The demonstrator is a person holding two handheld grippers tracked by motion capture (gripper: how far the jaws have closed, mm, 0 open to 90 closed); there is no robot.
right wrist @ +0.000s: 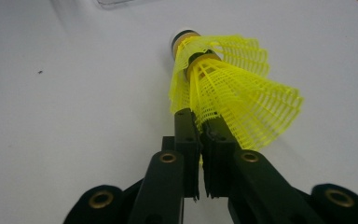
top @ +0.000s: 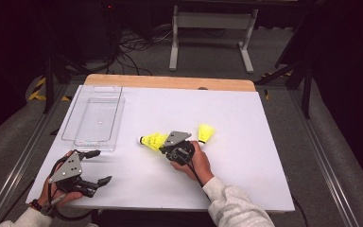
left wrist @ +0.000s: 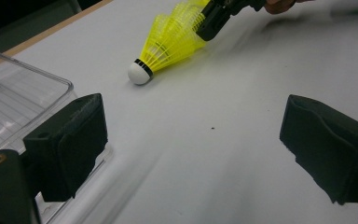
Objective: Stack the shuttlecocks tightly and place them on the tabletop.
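Note:
Two yellow mesh shuttlecocks nested into one stack [top: 152, 141] lie on their side on the white table [top: 227, 165], white cork tip pointing left. My right gripper [top: 166, 147] is shut on the rim of the stack's skirt [right wrist: 233, 84], its jaws almost together with yellow mesh pinched between them [right wrist: 200, 126]. A single yellow shuttlecock [top: 206, 133] lies just right of that gripper. My left gripper [top: 101, 166] rests near the front left edge, wide open with nothing in it [left wrist: 193, 144]. From it the stack [left wrist: 168, 44] and the right gripper [left wrist: 212, 23] show ahead.
A clear plastic tray [top: 90, 142] sits at the left of the table, with nothing inside; its corner [left wrist: 28, 84] lies close beside my left gripper's left jaw. The table's wooden far edge [top: 170, 81] runs along the back.

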